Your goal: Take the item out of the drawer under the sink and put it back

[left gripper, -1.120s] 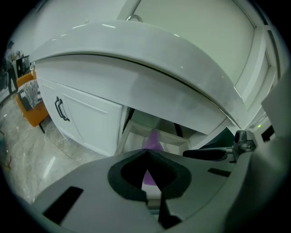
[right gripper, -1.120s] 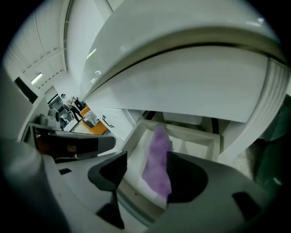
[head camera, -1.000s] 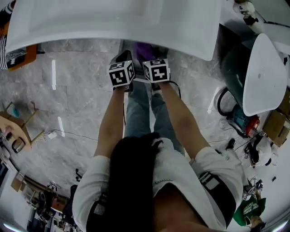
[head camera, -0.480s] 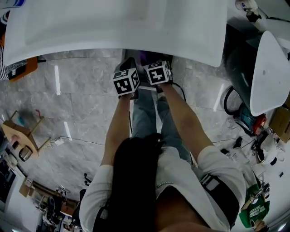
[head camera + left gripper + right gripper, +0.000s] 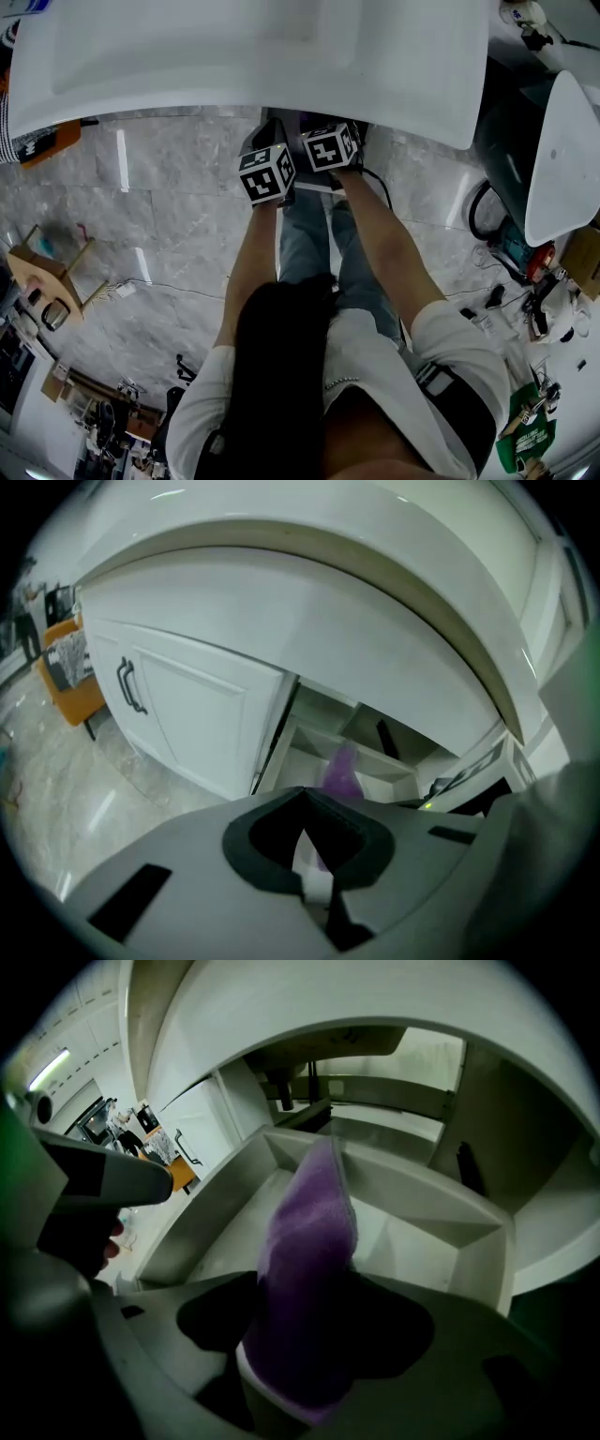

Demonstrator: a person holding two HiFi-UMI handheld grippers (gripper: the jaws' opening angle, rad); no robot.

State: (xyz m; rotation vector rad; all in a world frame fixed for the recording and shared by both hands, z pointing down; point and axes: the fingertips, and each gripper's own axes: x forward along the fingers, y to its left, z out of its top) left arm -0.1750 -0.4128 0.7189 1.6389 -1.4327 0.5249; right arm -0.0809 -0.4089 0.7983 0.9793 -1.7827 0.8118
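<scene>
The drawer (image 5: 427,1206) under the white sink counter (image 5: 244,47) is pulled out. A purple cloth (image 5: 309,1241) rises from it and lies between the jaws of my right gripper (image 5: 309,1283). Those jaws stand wide, with dark gaps on both sides of the cloth, so the pads do not press on it. In the left gripper view the same cloth (image 5: 339,771) shows inside the drawer (image 5: 309,738). My left gripper (image 5: 303,794) hovers just in front of the drawer with its fingers together and nothing in them. In the head view both grippers, left (image 5: 267,173) and right (image 5: 329,148), sit at the counter's front edge.
A shut cabinet door with a dark handle (image 5: 131,684) stands left of the drawer. An orange stool (image 5: 70,672) is further left. A white oval fixture (image 5: 562,159), cables and tools (image 5: 497,248) crowd the floor at the right. A wooden stool (image 5: 42,272) stands at the left.
Both grippers have crept forward and a little right, closer under the counter's edge. The purple cloth that showed between them is now almost hidden by the counter.
</scene>
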